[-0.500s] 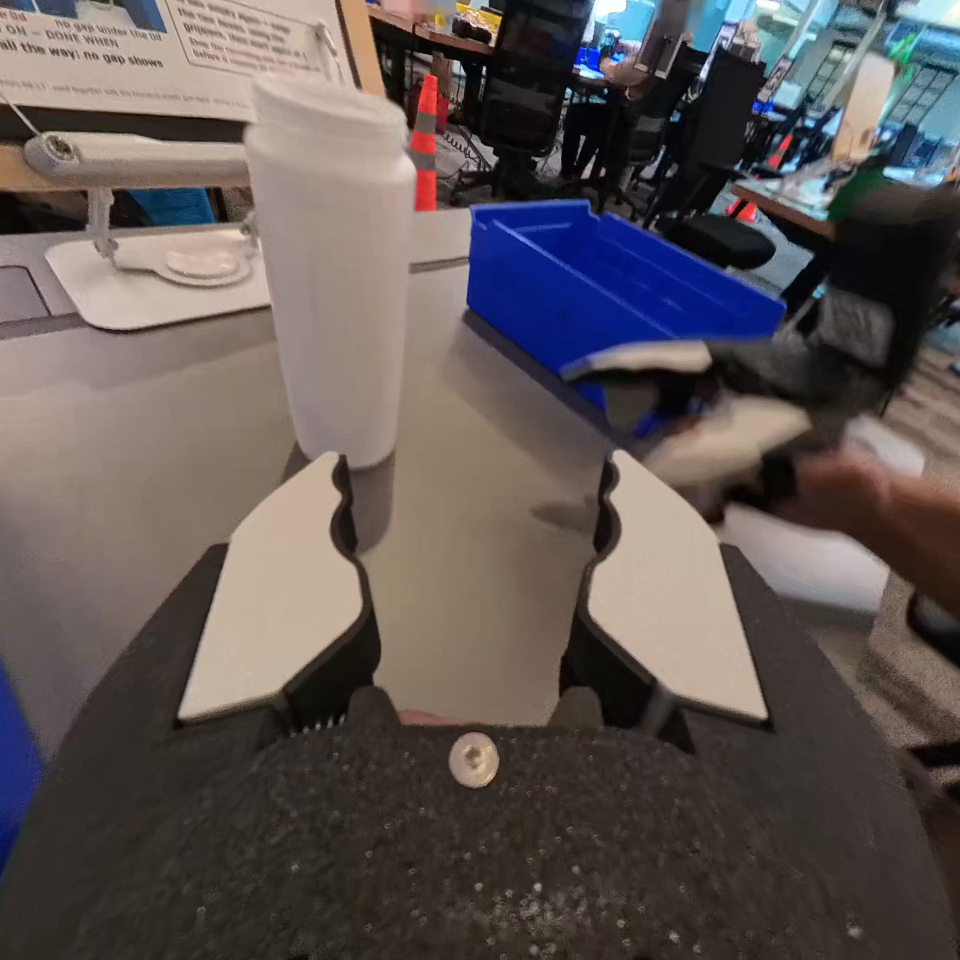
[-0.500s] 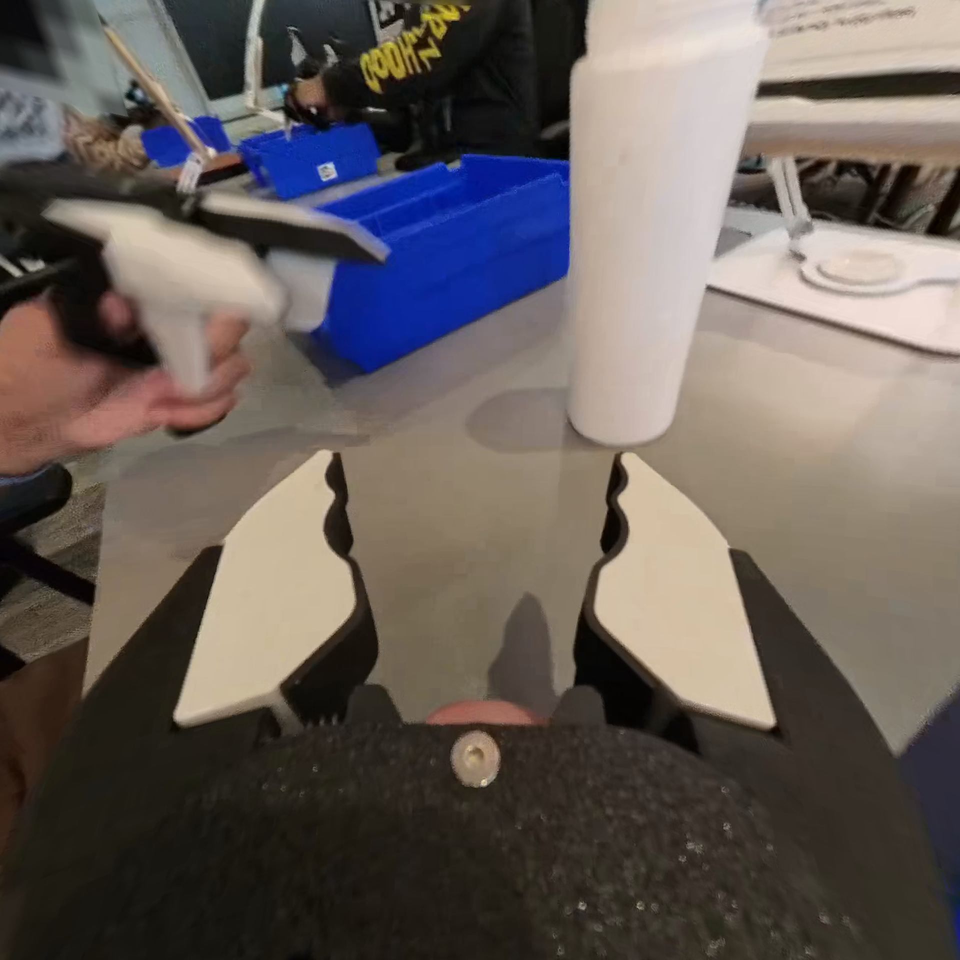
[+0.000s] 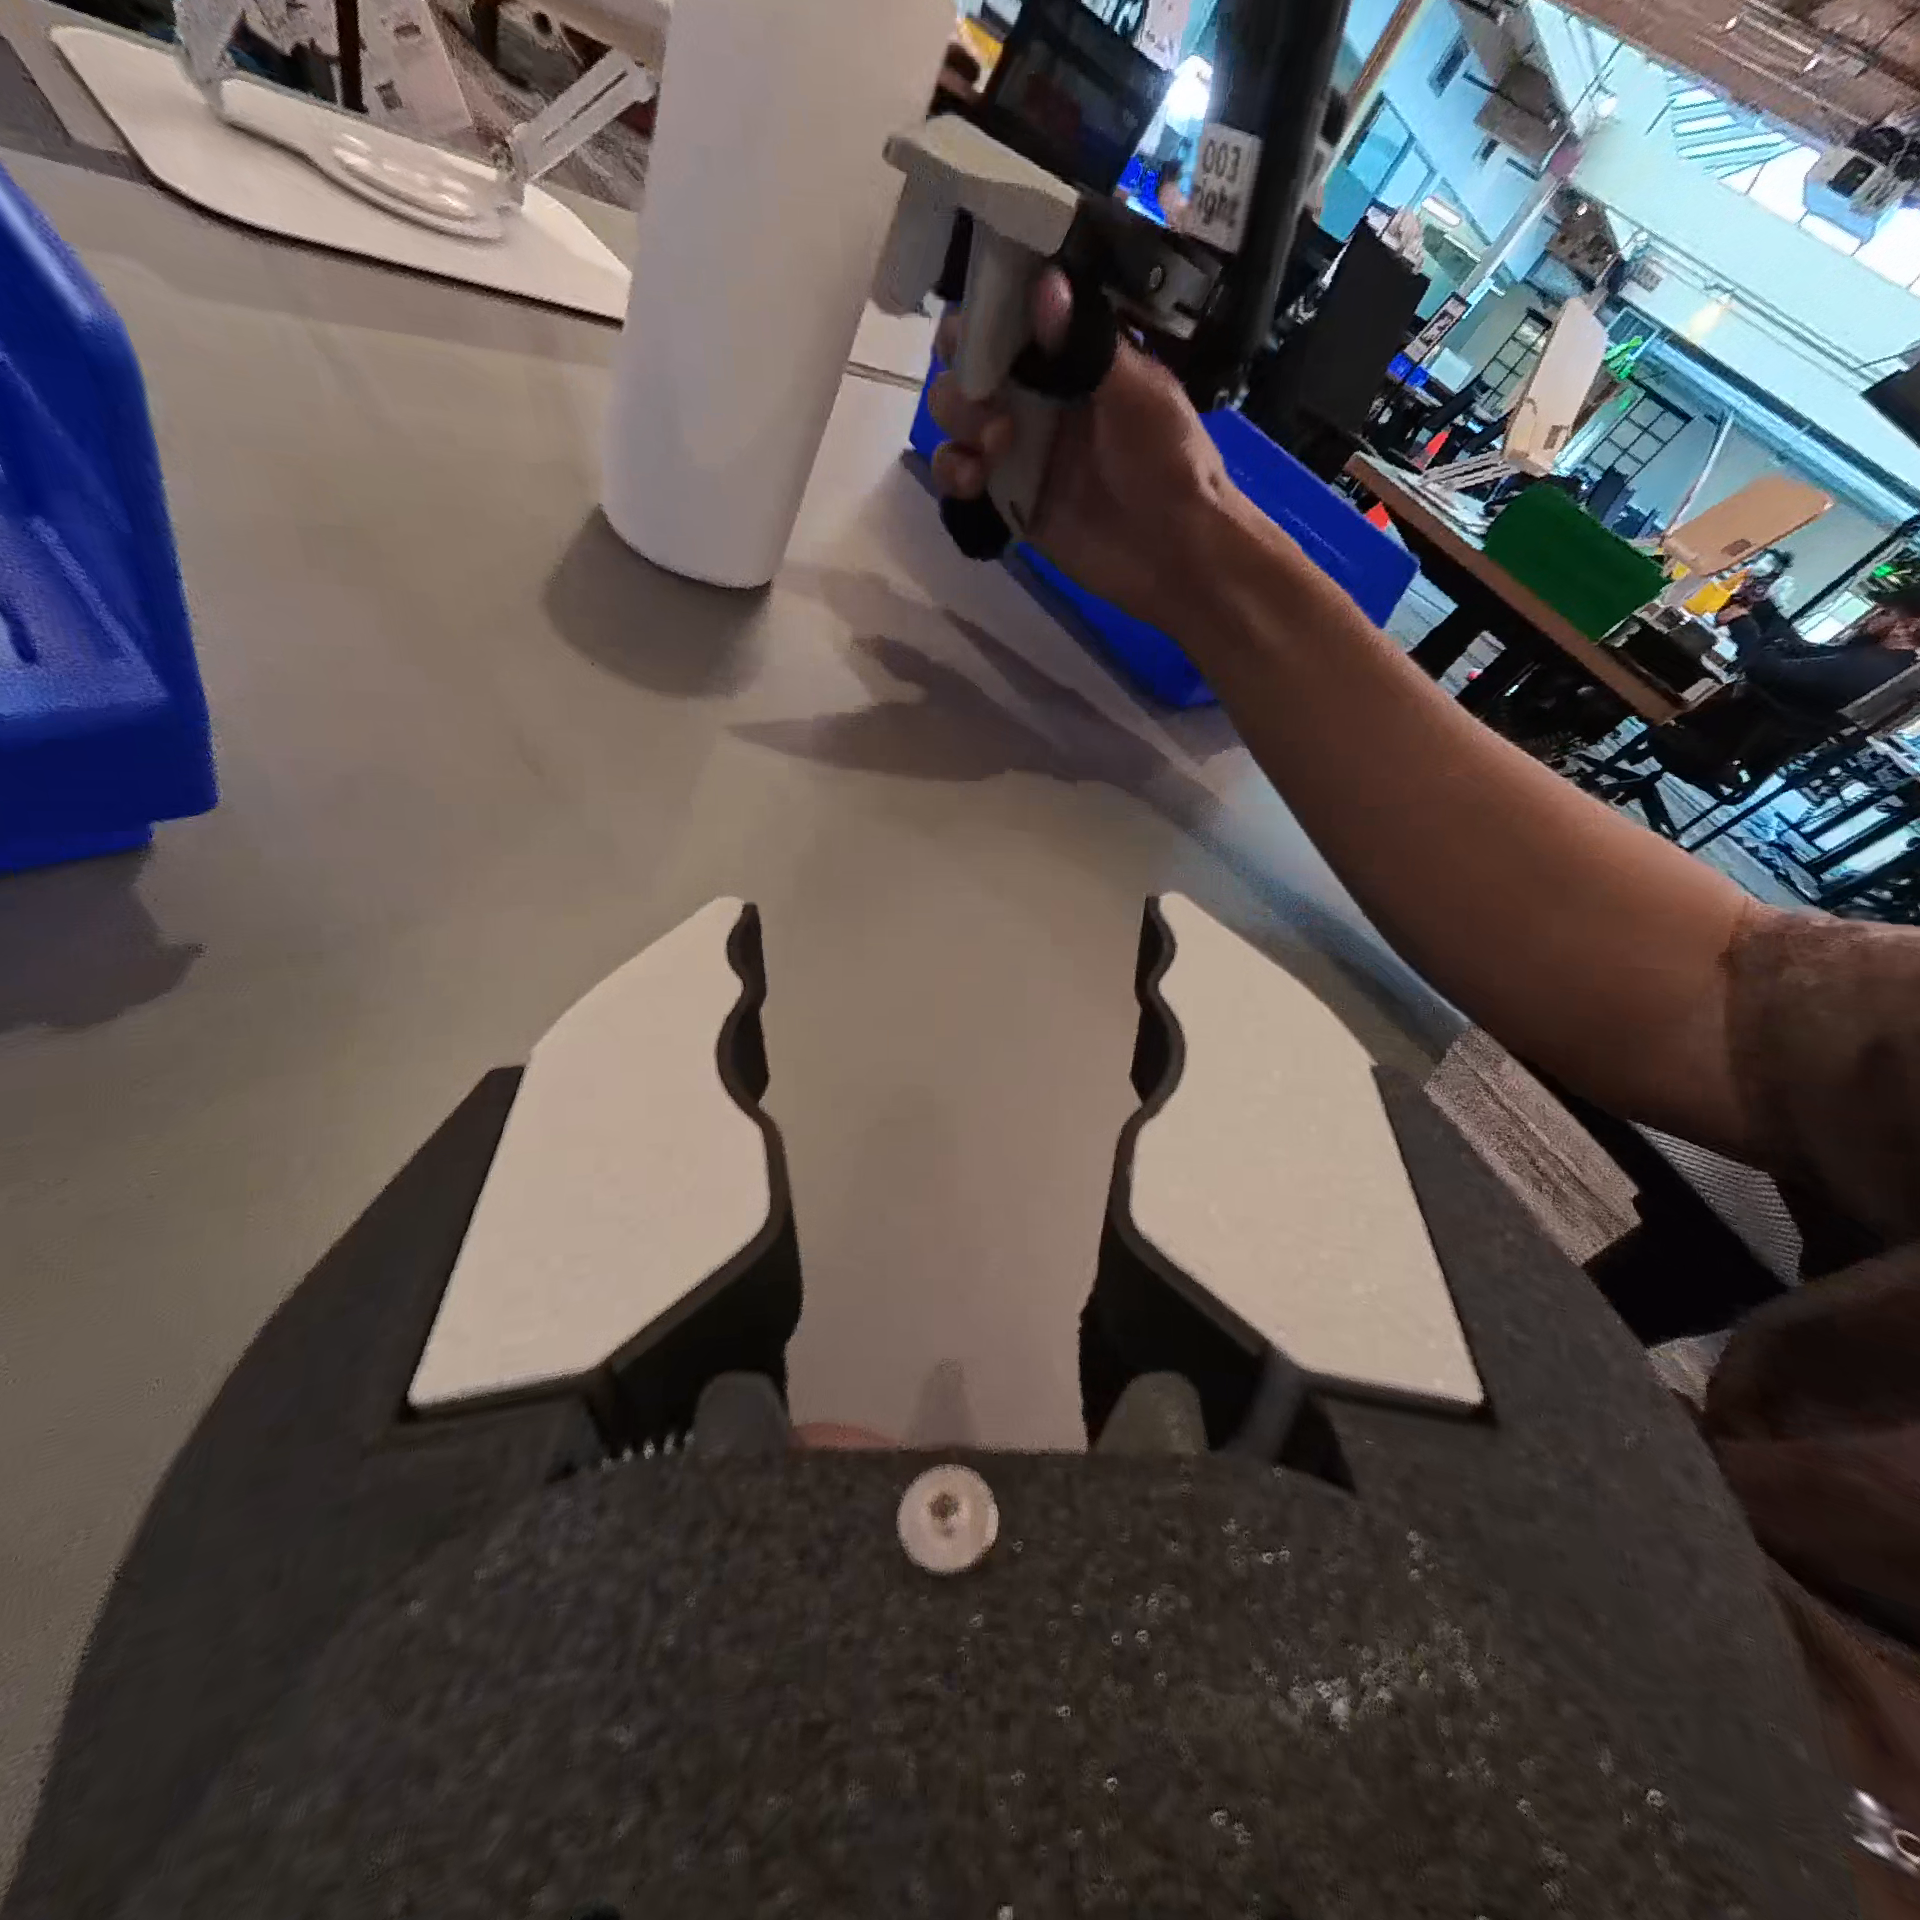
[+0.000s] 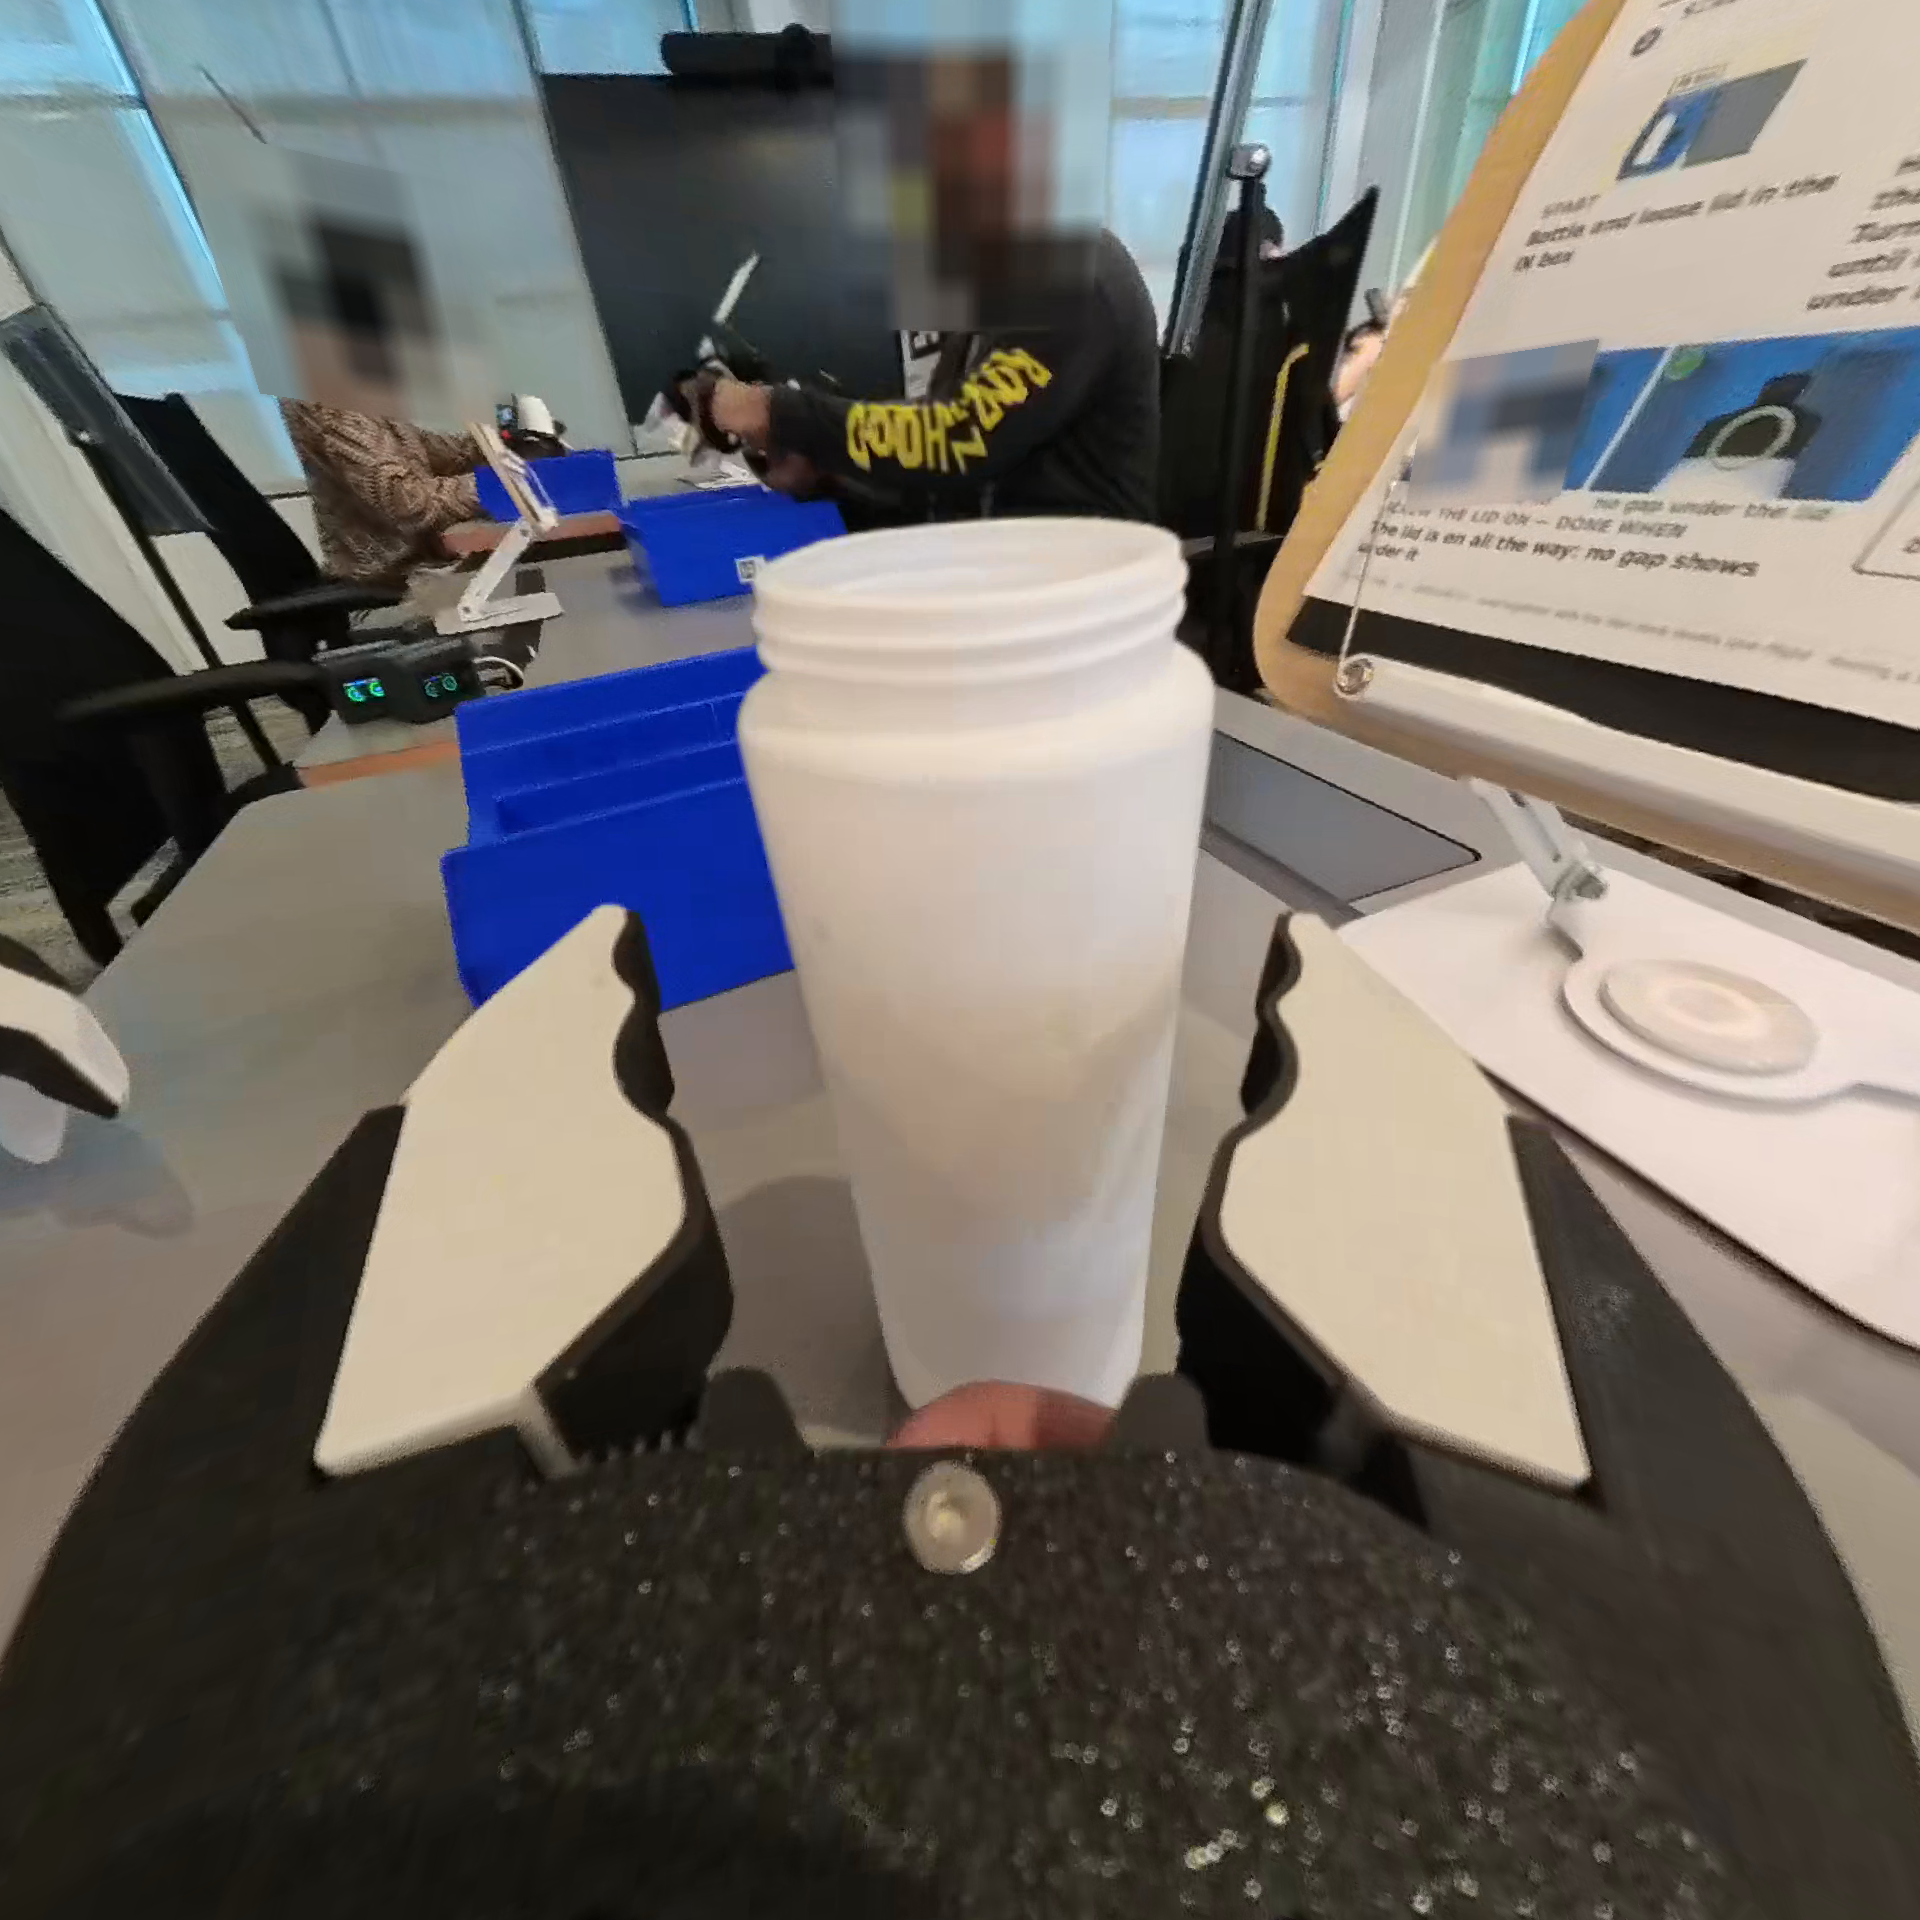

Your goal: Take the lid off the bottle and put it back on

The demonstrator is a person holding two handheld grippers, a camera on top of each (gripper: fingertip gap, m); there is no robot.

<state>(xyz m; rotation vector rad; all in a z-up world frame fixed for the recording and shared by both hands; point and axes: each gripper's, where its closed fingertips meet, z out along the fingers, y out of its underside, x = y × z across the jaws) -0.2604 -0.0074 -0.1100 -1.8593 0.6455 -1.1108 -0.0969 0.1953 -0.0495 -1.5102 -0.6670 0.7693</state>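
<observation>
In half a second my right gripper (image 4: 956, 925) has swung in to straddle the lidless white bottle (image 4: 977, 935), which stands upright on the grey table (image 3: 416, 727); its jaws stand wide, gaps either side, while the left gripper (image 3: 945, 914) hangs back, parted on nothing. No lid shows. Closing off-centre could, I judge, tip the tall bottle.

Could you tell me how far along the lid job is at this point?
Done: the white bottle stands upright on the grey table with its threaded mouth bare. In hand: the right tool straddles the bottle, pads not yet pressing; the left tool is open and empty. Left: screwing on a lid, none visible.
</observation>
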